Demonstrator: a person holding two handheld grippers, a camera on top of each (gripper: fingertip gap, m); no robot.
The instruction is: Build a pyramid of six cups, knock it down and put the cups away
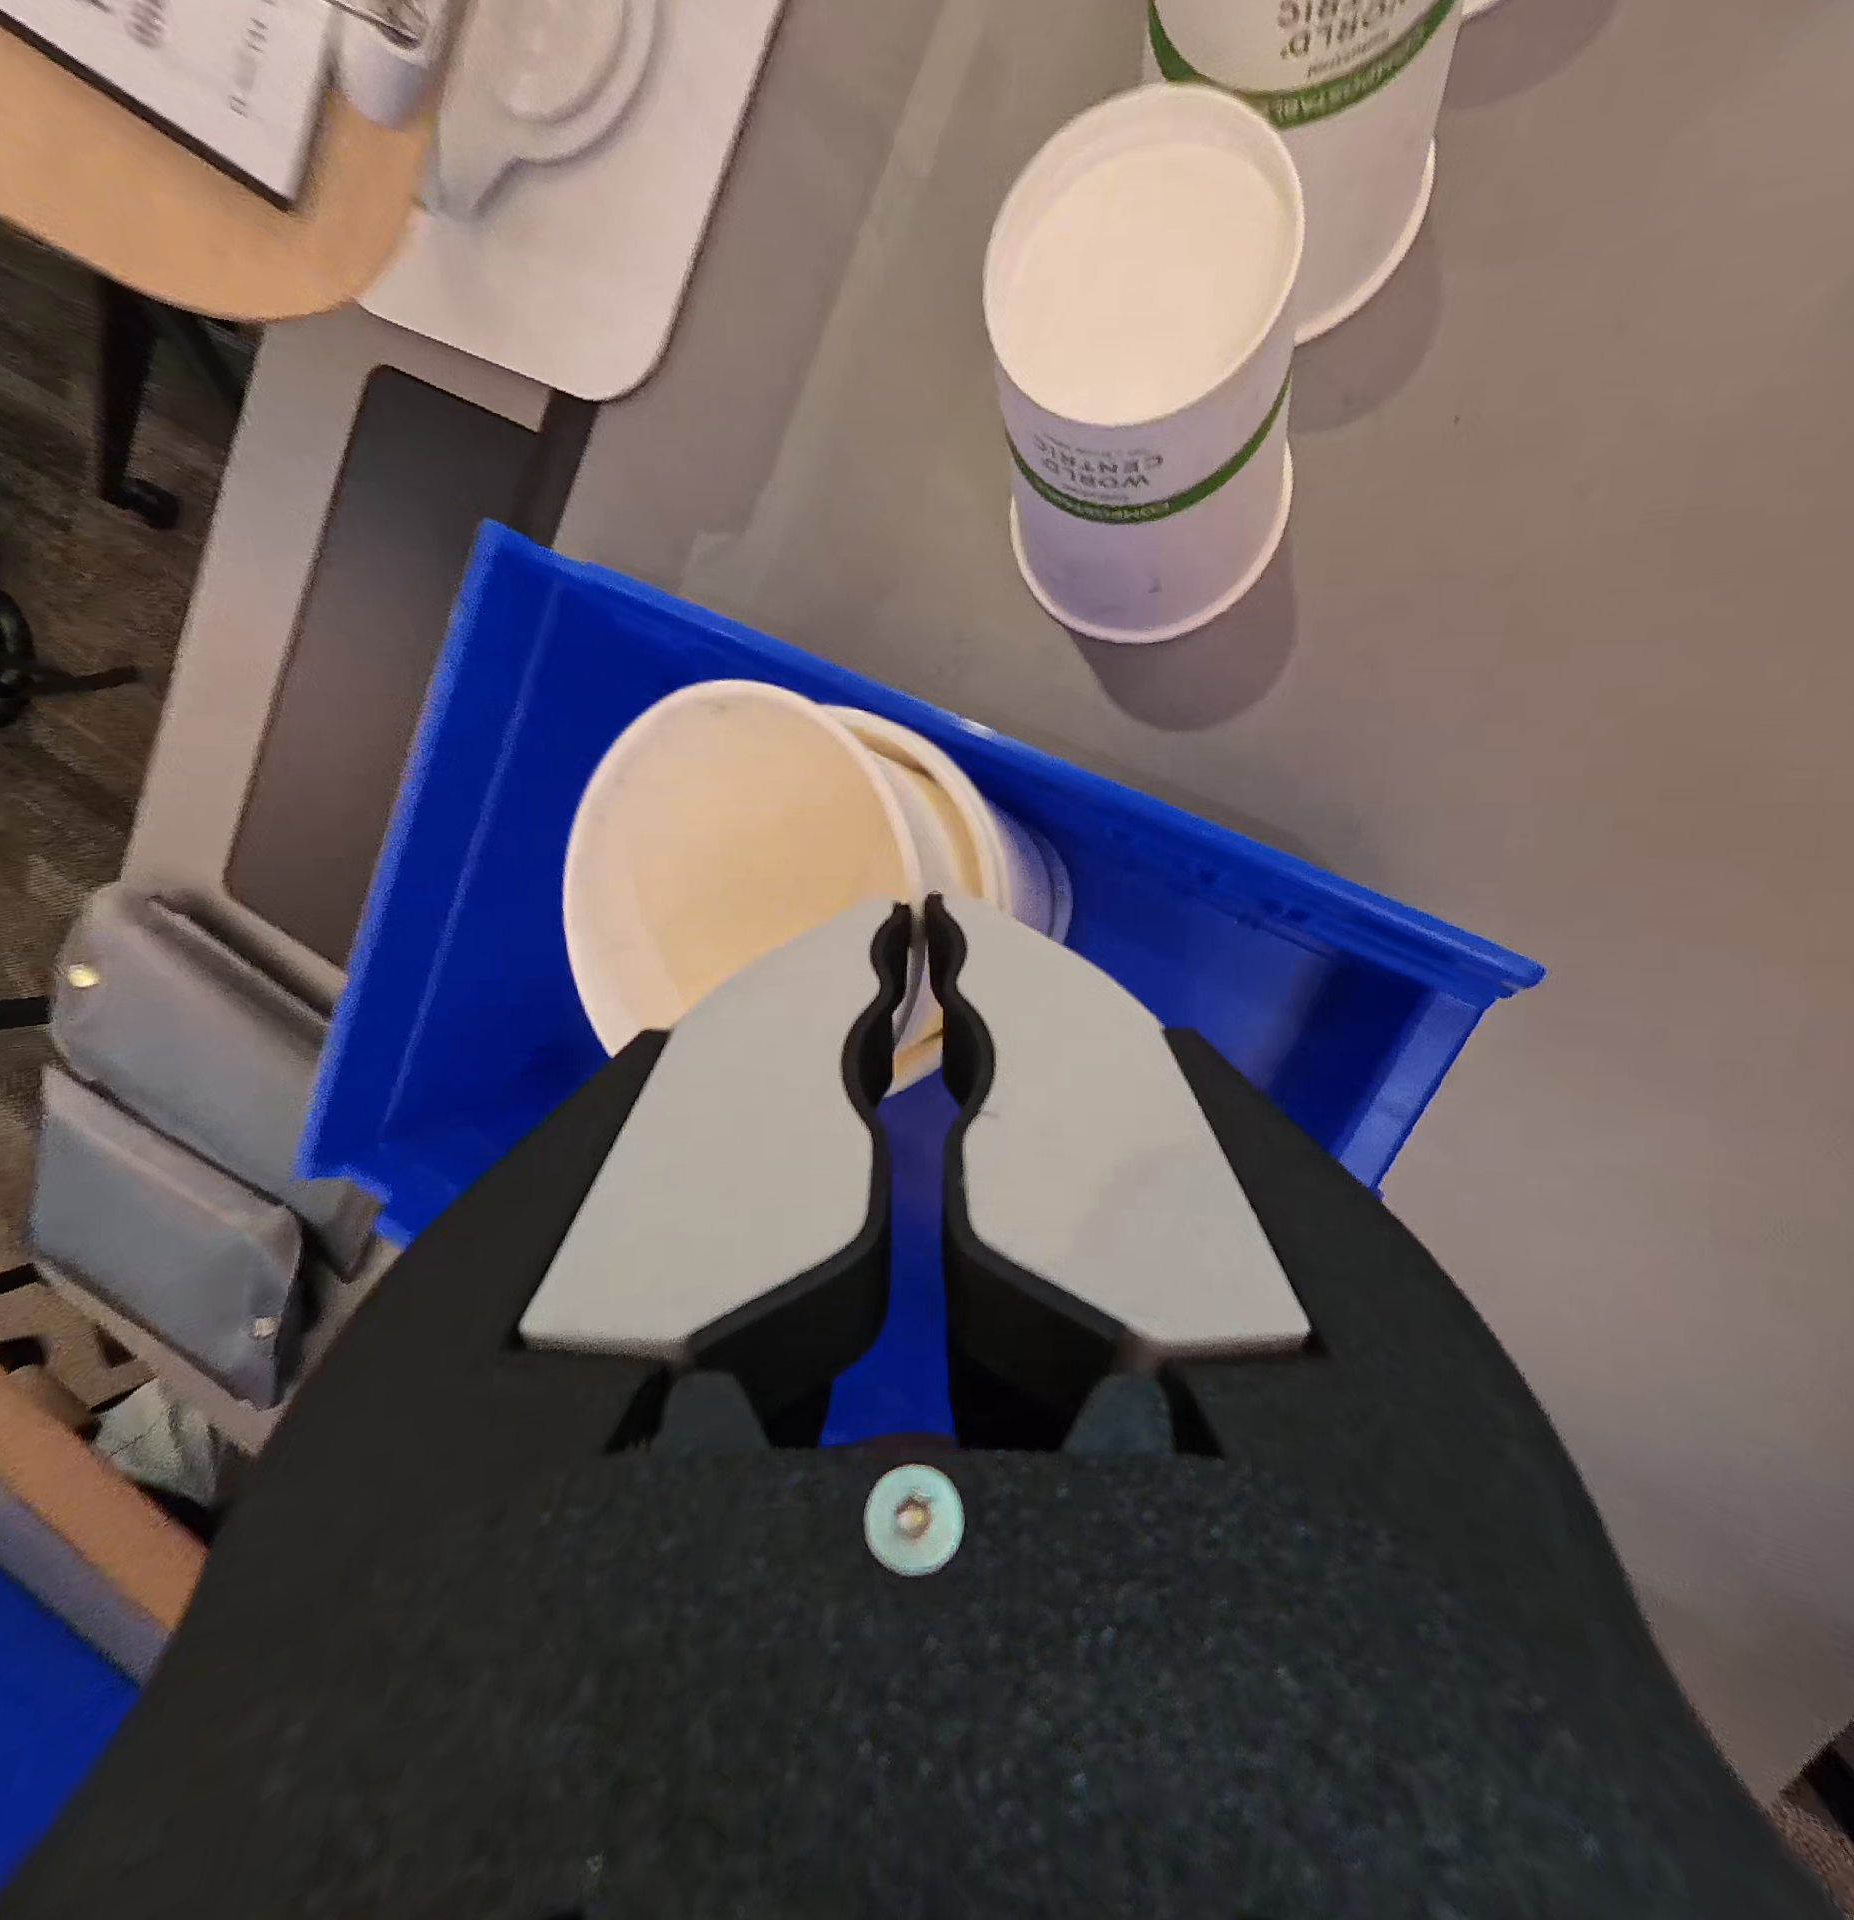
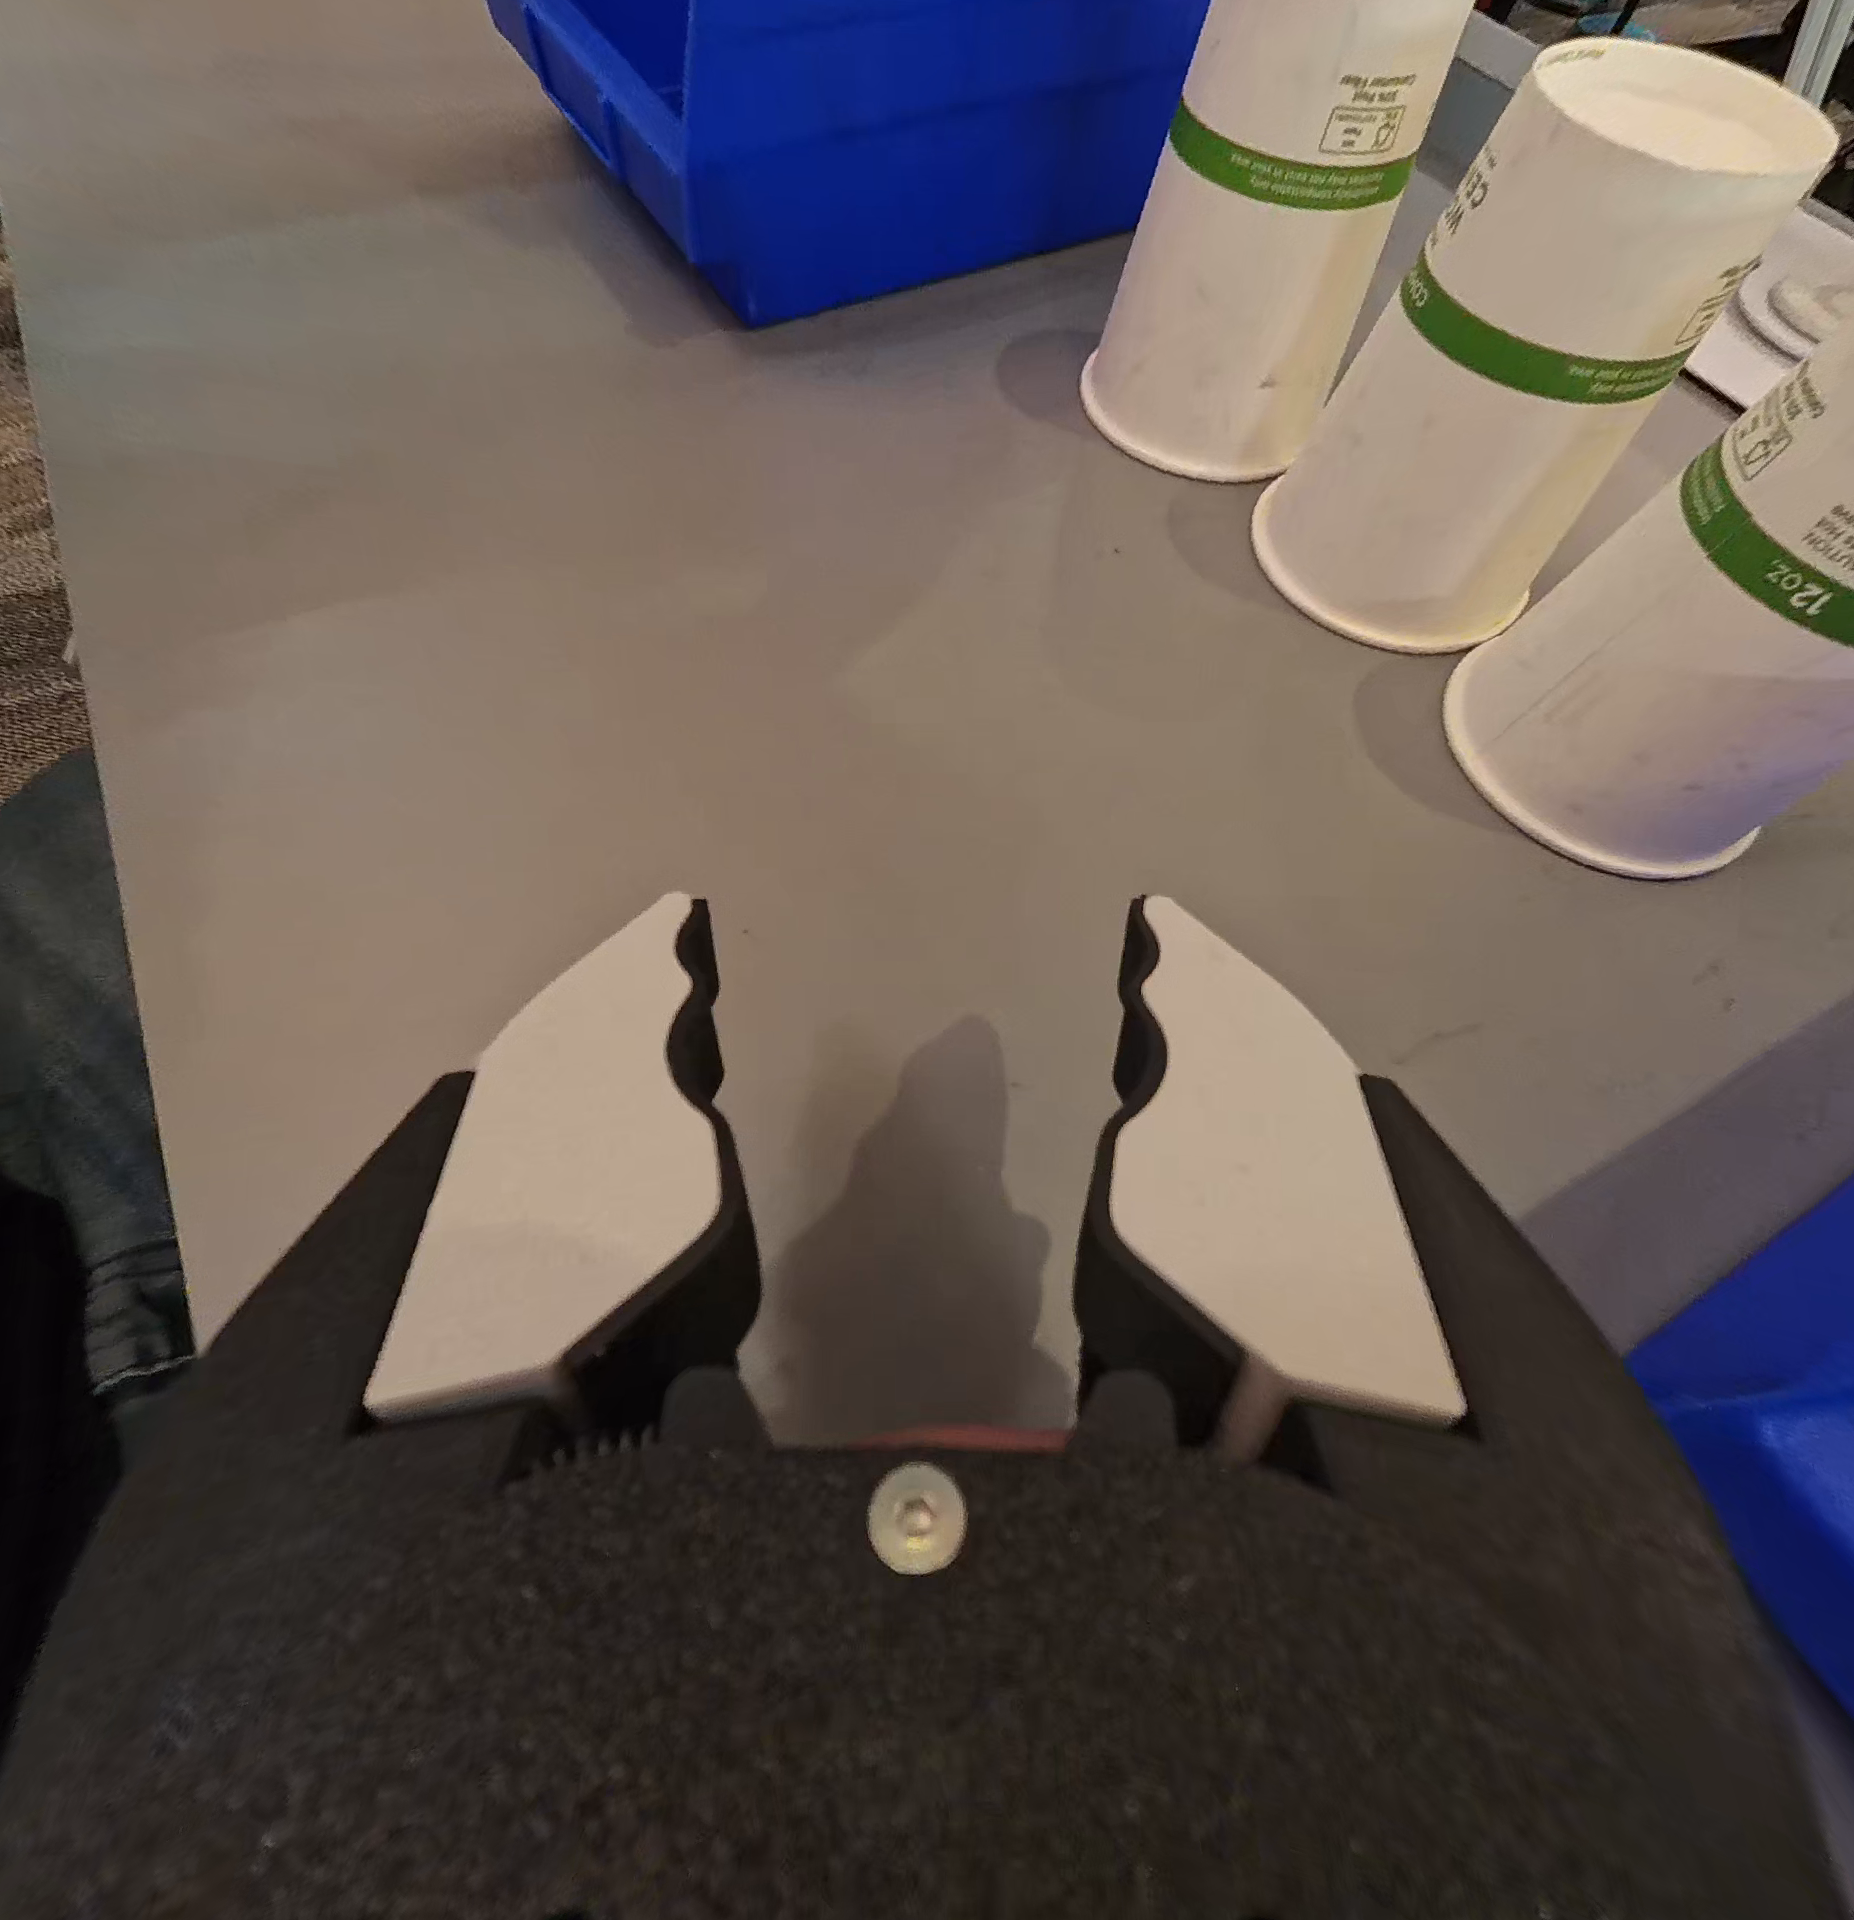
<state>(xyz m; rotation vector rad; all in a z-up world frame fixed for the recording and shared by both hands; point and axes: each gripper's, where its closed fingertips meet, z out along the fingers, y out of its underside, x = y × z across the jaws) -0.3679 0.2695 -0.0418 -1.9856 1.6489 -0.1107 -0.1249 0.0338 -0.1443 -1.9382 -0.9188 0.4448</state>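
Left jaws pinched on the rim of a nested cup (image 1: 736, 862) over the blue bin (image 1: 1214, 883), right jaws spread above bare table (image 2: 487, 623); could have dragged out the nested stack or dropped sideways.
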